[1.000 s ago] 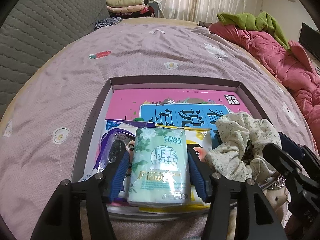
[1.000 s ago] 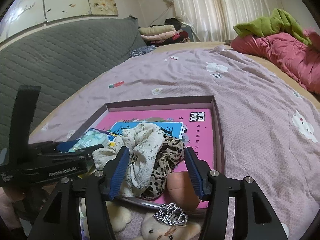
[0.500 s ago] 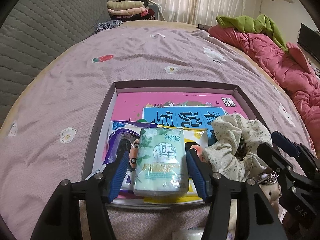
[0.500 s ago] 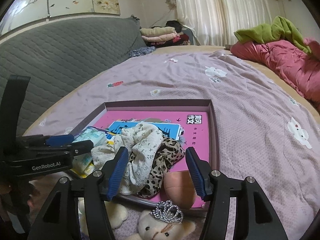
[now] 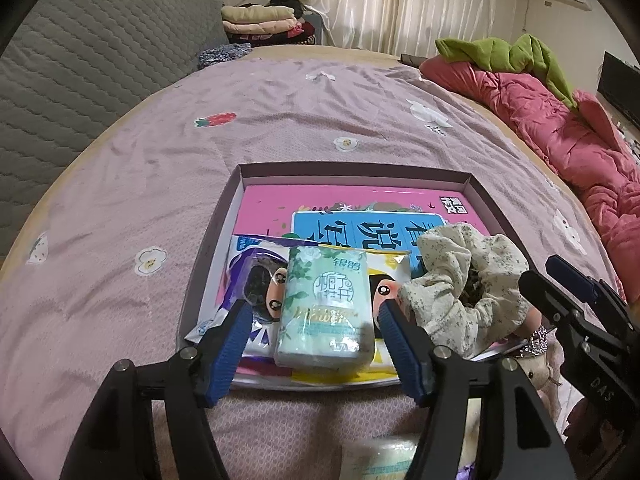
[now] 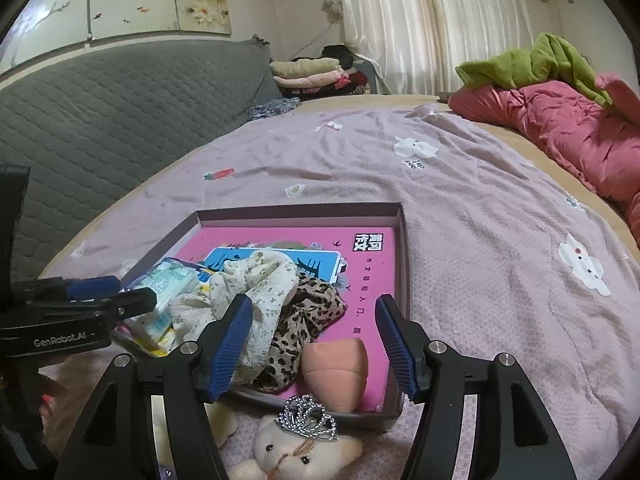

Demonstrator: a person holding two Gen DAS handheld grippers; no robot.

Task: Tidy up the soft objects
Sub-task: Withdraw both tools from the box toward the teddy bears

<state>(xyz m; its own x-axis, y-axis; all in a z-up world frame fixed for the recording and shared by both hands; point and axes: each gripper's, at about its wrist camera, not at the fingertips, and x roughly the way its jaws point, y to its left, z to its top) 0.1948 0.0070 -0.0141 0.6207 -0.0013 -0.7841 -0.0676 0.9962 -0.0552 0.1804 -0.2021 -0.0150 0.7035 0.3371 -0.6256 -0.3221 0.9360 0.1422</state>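
Note:
A pale green tissue pack lies on flat packets at the near left of a shallow box tray. My left gripper straddles the pack with its jaws opening, and its pads are clear of the pack. A floral scrunchie, a leopard scrunchie and a peach sponge lie in the tray. My right gripper hovers over them, jaws opening, holding nothing. Each gripper shows in the other's view: the right gripper and the left gripper.
A pink book covers the tray floor. A teddy bear with a tiara lies on the purple bedspread before the tray. Another tissue pack lies near the left gripper's base. A pink quilt is at the right and a grey headboard at the left.
The left jaws have spread off the tissue pack, which now rests in the tray, and the gripper has drawn back a little. The right jaws stand slightly wider.

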